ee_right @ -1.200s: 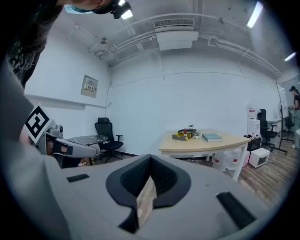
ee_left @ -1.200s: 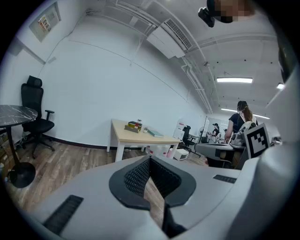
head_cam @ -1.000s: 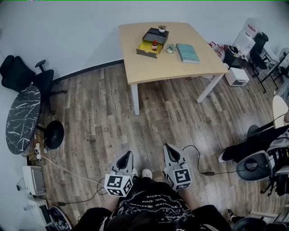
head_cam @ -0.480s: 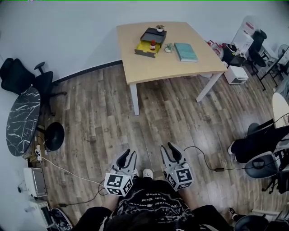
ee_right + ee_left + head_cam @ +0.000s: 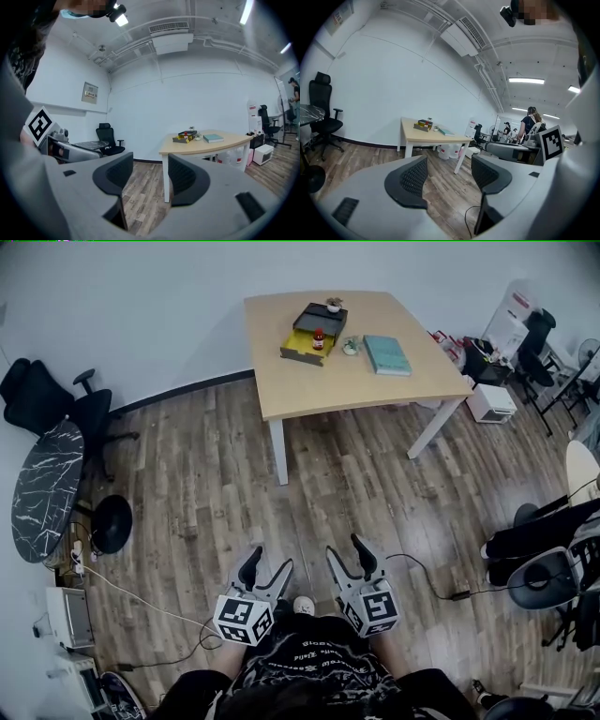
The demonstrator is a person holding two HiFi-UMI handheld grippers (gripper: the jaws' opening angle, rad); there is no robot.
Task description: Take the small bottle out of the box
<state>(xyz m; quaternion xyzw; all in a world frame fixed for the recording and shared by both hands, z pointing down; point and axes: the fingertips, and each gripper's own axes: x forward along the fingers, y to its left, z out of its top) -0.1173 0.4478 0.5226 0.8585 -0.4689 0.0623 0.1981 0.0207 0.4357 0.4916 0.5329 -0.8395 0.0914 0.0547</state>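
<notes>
Hovering low over the wood floor [image 5: 216, 484], the left gripper [image 5: 268, 562] and the right gripper [image 5: 345, 550] have both just been opening their jaws, which now stand wide apart with nothing between them. The small bottle [image 5: 320, 335] stands upright inside the yellow box [image 5: 302, 346] on the light wooden table [image 5: 356, 381], well apart from both grippers.

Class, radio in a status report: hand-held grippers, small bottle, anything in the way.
Left hand-held gripper and right hand-held gripper: jaws just opened, empty. Small bottle standing in box on far table. Only floor between.
</notes>
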